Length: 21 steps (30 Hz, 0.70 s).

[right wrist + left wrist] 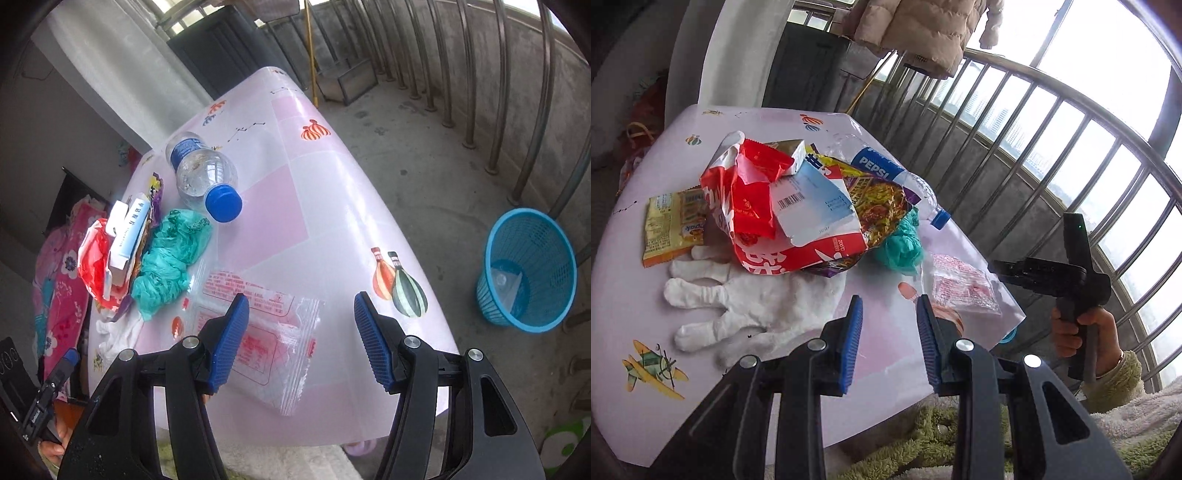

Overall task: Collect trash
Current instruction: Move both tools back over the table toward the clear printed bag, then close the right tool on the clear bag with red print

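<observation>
Trash lies heaped on a pink table [886, 354] [332, 177]: red and white wrappers [746, 206] [92, 266], a white and blue box [812, 206] [129, 232], a noodle packet [882, 199], a yellow packet [672, 225], a teal bag [901, 243] [170, 258], a Pepsi bottle [886, 170] [203, 173], a clear wrapper with red print [960, 288] [258, 343] and a white glove [738, 310]. My left gripper [890, 343] is open above the table's near edge. My right gripper [299, 339] is open over the clear wrapper.
A blue mesh bin [528, 269] stands on the concrete floor right of the table, with something clear inside. A metal railing [1071, 166] [517, 92] runs behind. A green fleece cover [923, 443] lies below the table's near edge.
</observation>
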Available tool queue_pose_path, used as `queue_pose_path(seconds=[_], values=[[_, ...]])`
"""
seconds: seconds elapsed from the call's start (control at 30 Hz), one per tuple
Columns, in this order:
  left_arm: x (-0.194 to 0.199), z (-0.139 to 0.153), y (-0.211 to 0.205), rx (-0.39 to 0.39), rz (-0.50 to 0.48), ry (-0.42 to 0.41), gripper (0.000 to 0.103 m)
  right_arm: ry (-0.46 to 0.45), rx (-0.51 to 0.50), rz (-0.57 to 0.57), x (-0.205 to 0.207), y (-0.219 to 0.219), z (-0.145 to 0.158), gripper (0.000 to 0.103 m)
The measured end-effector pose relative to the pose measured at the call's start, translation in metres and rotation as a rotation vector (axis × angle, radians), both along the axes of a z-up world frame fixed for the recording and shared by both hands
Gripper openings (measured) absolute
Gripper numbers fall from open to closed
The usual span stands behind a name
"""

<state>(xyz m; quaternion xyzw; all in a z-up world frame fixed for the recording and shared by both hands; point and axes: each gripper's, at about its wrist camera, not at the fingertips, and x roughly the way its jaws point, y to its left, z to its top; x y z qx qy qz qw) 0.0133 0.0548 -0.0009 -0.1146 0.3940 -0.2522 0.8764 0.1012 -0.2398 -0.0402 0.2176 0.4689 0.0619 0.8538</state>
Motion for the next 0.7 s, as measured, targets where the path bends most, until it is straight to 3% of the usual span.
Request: queue_pose_path(seconds=[0.1,0.17,0.47,0.7], values=[[0.008,-0.003,-0.008,-0.013,-0.030,0.003,0.029,0.016,-0.016,0.034,0.000,0.010,-0.001,0.046],[0.015,-0.004,-0.013,-0.025,-0.051,0.003,0.029,0.035,-0.026,0.059,-0.001,0.015,-0.002,0.036],[0.035,-0.016,-0.044,-0.019,-0.097,0.045,0.025,0.093,-0.054,0.127,-0.002,0.033,-0.007,0.015],[0.036,-0.019,-0.052,-0.024,-0.096,0.031,0.019,0.156,-0.008,0.156,0.000,0.043,-0.009,0.007]])
